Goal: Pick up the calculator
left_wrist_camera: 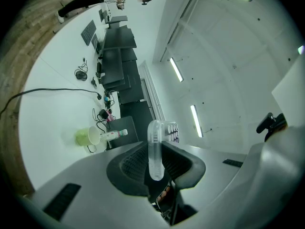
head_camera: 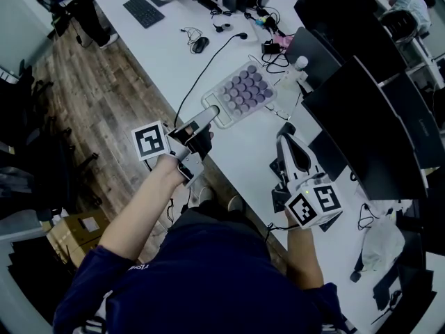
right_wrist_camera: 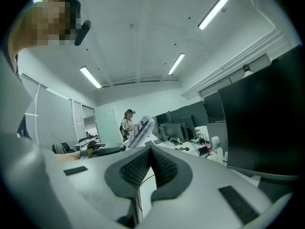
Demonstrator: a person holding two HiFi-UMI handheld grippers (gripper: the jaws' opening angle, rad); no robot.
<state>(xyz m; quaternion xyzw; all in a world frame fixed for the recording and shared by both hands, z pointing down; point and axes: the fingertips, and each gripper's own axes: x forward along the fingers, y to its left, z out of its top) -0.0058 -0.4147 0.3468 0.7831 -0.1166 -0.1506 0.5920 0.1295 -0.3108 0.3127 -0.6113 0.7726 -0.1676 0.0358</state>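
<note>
The calculator is white with several round purple keys. My left gripper is shut on its near edge and holds it tilted above the white table. In the left gripper view the calculator's pale edge stands pinched between the dark pads, with keys showing beyond. My right gripper hovers to the right over the table, apart from the calculator. Its jaws meet with nothing between them in the right gripper view, where the calculator shows ahead to the left.
A black cable, a mouse and a keyboard lie on the table. Dark monitors line its right side, with a bottle beside them. A green cup stands farther off. A person stands in the distance.
</note>
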